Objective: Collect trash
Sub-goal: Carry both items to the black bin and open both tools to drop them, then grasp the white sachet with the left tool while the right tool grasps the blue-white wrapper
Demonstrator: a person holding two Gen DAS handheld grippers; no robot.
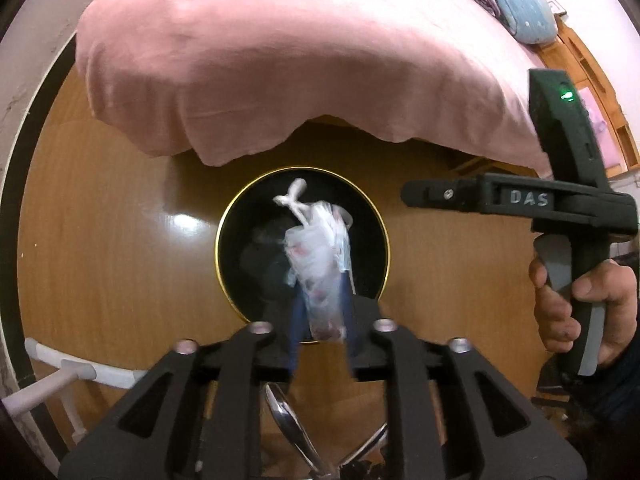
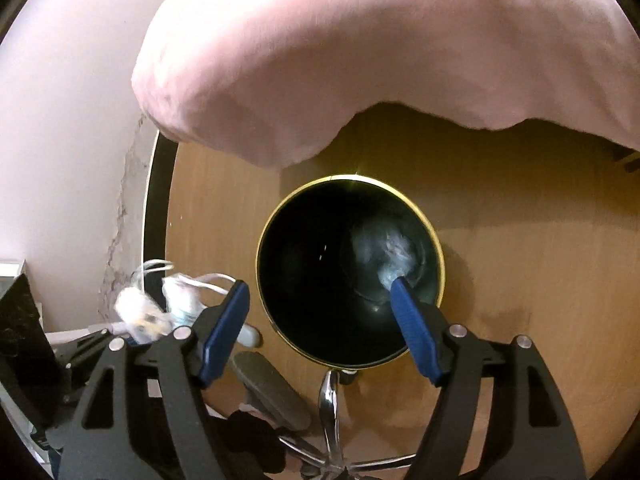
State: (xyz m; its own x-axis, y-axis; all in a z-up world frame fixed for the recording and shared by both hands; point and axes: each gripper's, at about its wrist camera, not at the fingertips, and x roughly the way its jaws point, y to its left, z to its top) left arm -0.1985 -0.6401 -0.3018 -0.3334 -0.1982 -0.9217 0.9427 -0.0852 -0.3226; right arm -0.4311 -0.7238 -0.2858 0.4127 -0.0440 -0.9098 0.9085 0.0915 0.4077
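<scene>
**A:** Left wrist view, status?
**B:** My left gripper (image 1: 322,316) points down over the black bin (image 1: 224,216), which stands on the floor just near of the pink bed cover (image 1: 280,60). The knotted trash bag (image 1: 320,264) is between the pads but blurred, so I can't tell if they clamp it. It looks light, soft and slippery. Best hold is the knotted neck at its far end.
**A:** Right wrist view?
**B:** My right gripper (image 2: 318,286) has its jaws wide apart, empty, above the same bin. A second bag (image 2: 394,256) lies at the bottom, right side.
</scene>
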